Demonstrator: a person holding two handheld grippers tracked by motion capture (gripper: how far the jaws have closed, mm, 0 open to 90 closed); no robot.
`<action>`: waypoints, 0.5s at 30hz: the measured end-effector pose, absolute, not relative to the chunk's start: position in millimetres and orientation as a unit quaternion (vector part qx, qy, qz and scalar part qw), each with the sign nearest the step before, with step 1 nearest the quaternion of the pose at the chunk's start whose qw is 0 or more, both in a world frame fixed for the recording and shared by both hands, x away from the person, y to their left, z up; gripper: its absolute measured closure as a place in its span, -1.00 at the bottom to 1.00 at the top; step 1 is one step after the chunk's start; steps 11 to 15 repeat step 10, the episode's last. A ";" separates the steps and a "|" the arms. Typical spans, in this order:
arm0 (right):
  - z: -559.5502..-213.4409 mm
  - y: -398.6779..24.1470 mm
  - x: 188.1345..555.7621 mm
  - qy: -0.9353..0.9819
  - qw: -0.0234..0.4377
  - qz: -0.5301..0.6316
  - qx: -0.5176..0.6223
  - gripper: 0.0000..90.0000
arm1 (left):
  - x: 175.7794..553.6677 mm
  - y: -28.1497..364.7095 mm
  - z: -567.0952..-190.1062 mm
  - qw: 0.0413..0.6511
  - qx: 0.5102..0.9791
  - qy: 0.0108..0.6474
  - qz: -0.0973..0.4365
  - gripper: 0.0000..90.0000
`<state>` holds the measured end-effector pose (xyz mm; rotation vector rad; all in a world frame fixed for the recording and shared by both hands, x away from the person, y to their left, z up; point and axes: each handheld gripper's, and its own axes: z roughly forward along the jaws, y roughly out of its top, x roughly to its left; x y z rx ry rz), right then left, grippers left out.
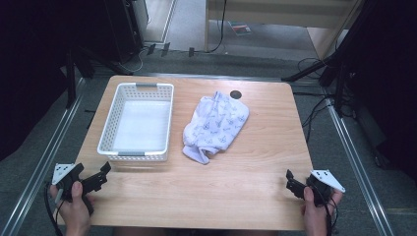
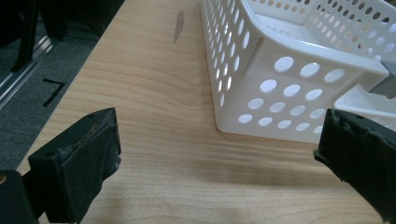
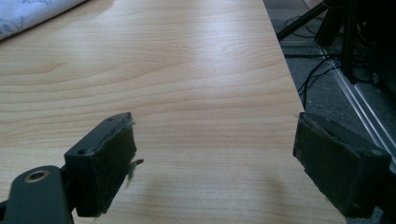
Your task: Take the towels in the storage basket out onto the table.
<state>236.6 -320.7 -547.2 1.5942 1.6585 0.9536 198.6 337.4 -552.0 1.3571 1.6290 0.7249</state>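
Observation:
A crumpled white cloth point(image 1: 214, 125) with a small blue pattern lies in the middle of the wooden table point(image 1: 246, 187); its corner shows at the top left of the right gripper view as cloth point(image 3: 32, 14). A white perforated plastic basket point(image 1: 137, 123) stands empty at the left, and its near corner, basket point(image 2: 289, 79), sits just ahead of my left gripper point(image 2: 217, 154). The left gripper point(image 1: 101, 176) rests open at the table's near left corner. Near the front right edge, the right gripper point(image 1: 293, 183) is open with nothing between its jaws, right gripper point(image 3: 215, 158).
A small dark round hole point(image 1: 236, 94) marks the table's far edge behind the cloth. Metal rails point(image 1: 44, 162) run along both sides of the table. Cables and black stand legs point(image 1: 319, 69) lie on the floor beyond and to the right.

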 end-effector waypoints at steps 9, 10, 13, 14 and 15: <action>-547.4 -319.9 237.6 0.635 0.316 0.359 0.606 -0.70 | 200.0 335.2 -553.2 0.427 0.549 0.655 0.296 -1.00; -547.5 -319.9 237.8 0.637 0.315 0.358 0.606 -0.70 | 199.7 335.4 -553.1 0.427 0.547 0.656 0.297 -1.00; -547.5 -319.9 237.8 0.637 0.315 0.358 0.606 -0.70 | 199.7 335.4 -553.1 0.427 0.547 0.656 0.297 -1.00; -547.5 -319.9 237.8 0.637 0.315 0.358 0.606 -0.70 | 199.7 335.4 -553.1 0.427 0.547 0.656 0.297 -1.00; -547.5 -319.9 237.8 0.637 0.315 0.358 0.606 -0.70 | 199.7 335.4 -553.1 0.427 0.547 0.656 0.297 -1.00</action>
